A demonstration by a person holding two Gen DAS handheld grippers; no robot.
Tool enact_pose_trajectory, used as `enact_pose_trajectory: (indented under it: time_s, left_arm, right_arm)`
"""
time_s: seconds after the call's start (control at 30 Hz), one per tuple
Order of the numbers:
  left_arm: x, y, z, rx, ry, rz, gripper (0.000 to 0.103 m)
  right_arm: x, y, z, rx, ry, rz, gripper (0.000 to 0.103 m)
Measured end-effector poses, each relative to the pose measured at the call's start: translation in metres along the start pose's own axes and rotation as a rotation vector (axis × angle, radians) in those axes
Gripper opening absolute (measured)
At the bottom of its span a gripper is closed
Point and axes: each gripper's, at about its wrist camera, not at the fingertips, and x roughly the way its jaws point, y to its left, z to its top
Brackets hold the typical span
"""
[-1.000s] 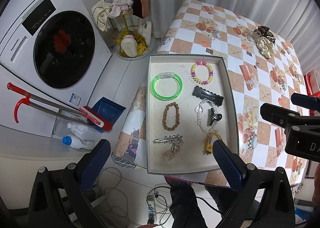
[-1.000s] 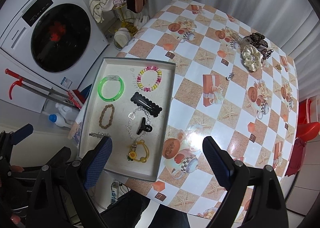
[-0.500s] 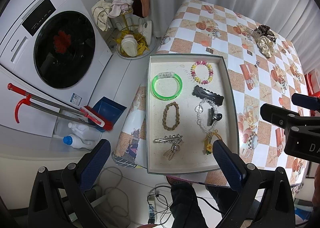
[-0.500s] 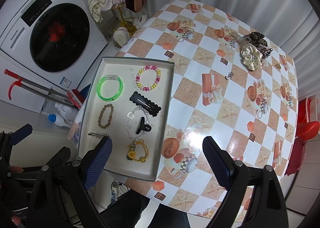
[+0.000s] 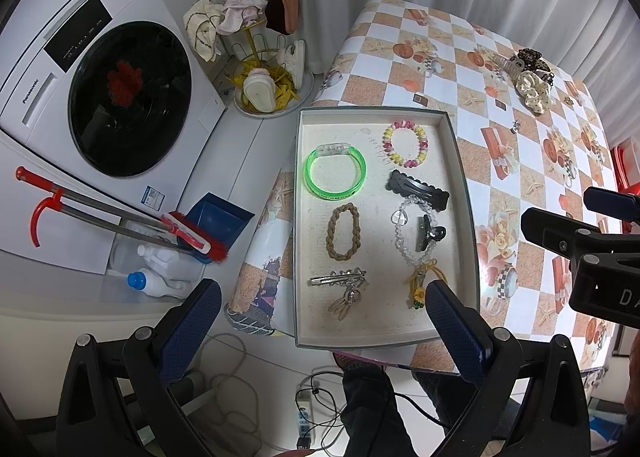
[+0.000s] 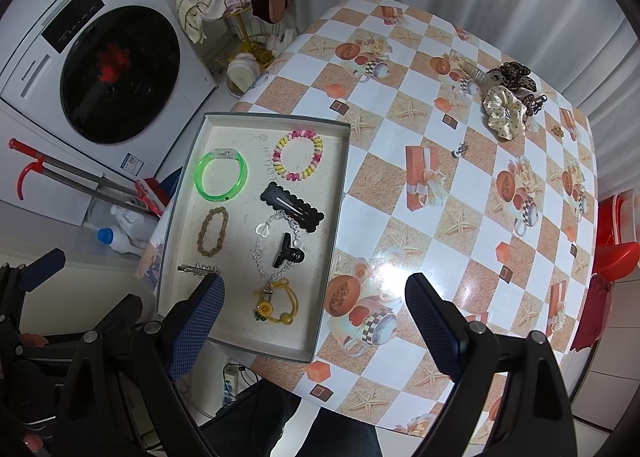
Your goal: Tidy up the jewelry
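Jewelry lies sorted in a shallow grey tray [image 6: 338, 193] at the near left corner of our checkered table [image 6: 436, 217], and we hold both grippers above it with nothing in either. Our left gripper [image 5: 320, 321] hangs over the tray's near edge, its blue pads spread wide, and our right gripper [image 6: 312, 317] is just as widely parted, one pad over the tray's near corner and the other over the tablecloth. Inside the tray, the left column holds a green bangle [image 5: 335, 173], a braided brown hair tie [image 5: 344, 232] and a silver clip [image 5: 338, 278] with what may be a wire charm beneath it, too fine for us to name. The right column holds a pink-and-yellow bead bracelet [image 6: 297, 156], a black scalloped snap clip [image 6: 292, 207], a clear bead chain [image 6: 262, 253] with a small black claw clip [image 6: 287, 256] lying on it, and a yellow hair tie with a sunflower [image 6: 277, 307]. Well apart, at the table's far right, a loose heap waits: a cream dotted scrunchie [image 6: 504, 113] touching a leopard-print scrunchie [image 6: 516, 75], with a tiny silver piece [image 6: 461, 150] lying alone between heap and tray. A washing machine [image 5: 100, 97] stands to the left.
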Motion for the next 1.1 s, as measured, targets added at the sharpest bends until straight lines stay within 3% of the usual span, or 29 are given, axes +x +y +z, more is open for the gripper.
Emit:
enact_pose_trajectory:
  time_s: [1.1]
  left_arm:
    - [-0.0008, 0.0005, -0.0008, 0.001, 0.003, 0.003, 0.103]
  right_arm:
    - [-0.0016, 0.0018, -0.0014, 0.001, 0.001, 0.000, 0.093]
